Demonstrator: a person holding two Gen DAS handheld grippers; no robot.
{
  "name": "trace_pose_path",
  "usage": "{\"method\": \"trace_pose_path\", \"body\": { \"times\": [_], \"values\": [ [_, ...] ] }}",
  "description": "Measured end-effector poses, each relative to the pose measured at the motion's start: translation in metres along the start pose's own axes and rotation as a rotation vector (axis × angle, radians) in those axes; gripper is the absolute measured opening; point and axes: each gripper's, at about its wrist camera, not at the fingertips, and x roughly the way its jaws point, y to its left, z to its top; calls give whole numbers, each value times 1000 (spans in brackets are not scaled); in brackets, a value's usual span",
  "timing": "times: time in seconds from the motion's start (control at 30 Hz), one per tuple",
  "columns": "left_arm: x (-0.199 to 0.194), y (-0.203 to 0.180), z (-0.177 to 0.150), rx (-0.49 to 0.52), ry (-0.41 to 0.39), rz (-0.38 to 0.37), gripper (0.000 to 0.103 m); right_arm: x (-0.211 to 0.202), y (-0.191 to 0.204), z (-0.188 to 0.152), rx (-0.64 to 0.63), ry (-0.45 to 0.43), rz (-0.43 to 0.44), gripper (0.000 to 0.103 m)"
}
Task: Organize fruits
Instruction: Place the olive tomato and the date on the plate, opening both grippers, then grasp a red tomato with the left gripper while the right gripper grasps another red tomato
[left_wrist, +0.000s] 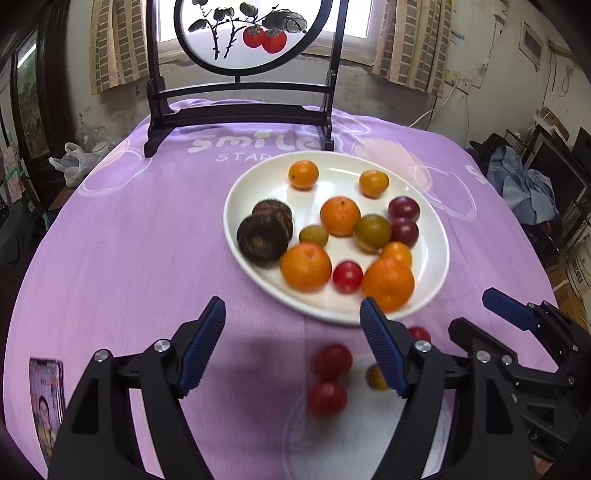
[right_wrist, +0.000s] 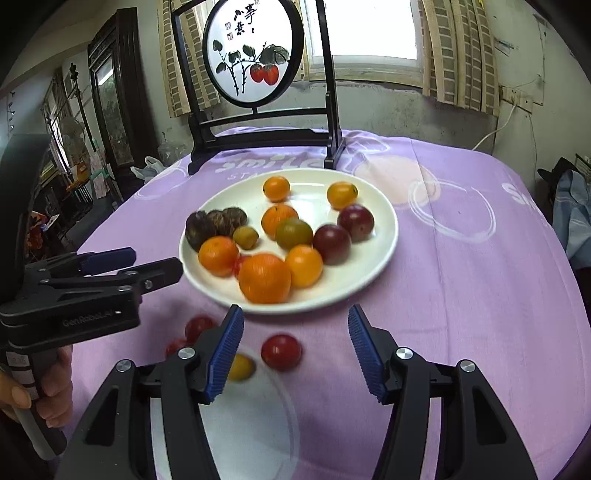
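Note:
A white plate (left_wrist: 436, 236) (right_wrist: 384, 221) on the purple cloth holds several oranges, small orange, green and dark red tomatoes, and dark brown water chestnuts (left_wrist: 264, 232). Loose red cherry tomatoes (left_wrist: 331, 360) (right_wrist: 281, 351) and a small yellow one (right_wrist: 241, 367) lie on the cloth in front of the plate. My left gripper (left_wrist: 293, 350) is open and empty, hovering over the loose tomatoes. My right gripper (right_wrist: 295, 350) is open and empty, just before the plate's near rim, with a red tomato between its fingers' line. The right gripper also shows in the left wrist view (left_wrist: 517, 317).
A dark wooden screen with a persimmon painting (left_wrist: 240, 92) (right_wrist: 258, 110) stands at the table's far edge. A photo card (left_wrist: 46, 398) lies at the near left. Clutter and a plastic bag (left_wrist: 74, 162) sit beyond the table's edges.

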Motion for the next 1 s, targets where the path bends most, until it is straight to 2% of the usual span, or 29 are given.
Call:
{"method": "trace_pose_path", "body": {
  "times": [0.23, 0.33, 0.43, 0.7, 0.73, 0.8, 0.83, 0.93, 1.0],
  "values": [
    [-9, -3, -44, 25, 19, 8, 74, -17, 1, -35, 4, 21, -2, 60],
    [2, -1, -61, 30, 70, 4, 74, -26, -2, -46, 14, 17, 4, 60],
    [12, -2, -68, 29, 107, 1, 73, -30, -3, -54, 18, 17, 6, 61],
    [32, -7, -67, 29, 137, -2, 64, -27, -5, -61, 23, 34, 31, 61],
    [33, -9, -66, 38, 132, 2, 59, -26, -5, -61, 22, 39, 32, 61],
    [33, -12, -64, 56, 118, -11, 43, -24, -5, -62, 21, 49, 31, 61],
    [32, -15, -63, 65, 115, -37, 28, -22, -4, -62, 17, 56, 28, 61],
    [27, -23, -65, 101, 99, -12, 28, -9, -3, -62, -1, 94, 14, 61],
    [22, -23, -65, 106, 94, -24, 28, 5, -2, -61, -3, 140, 25, 61]
  ]
}}
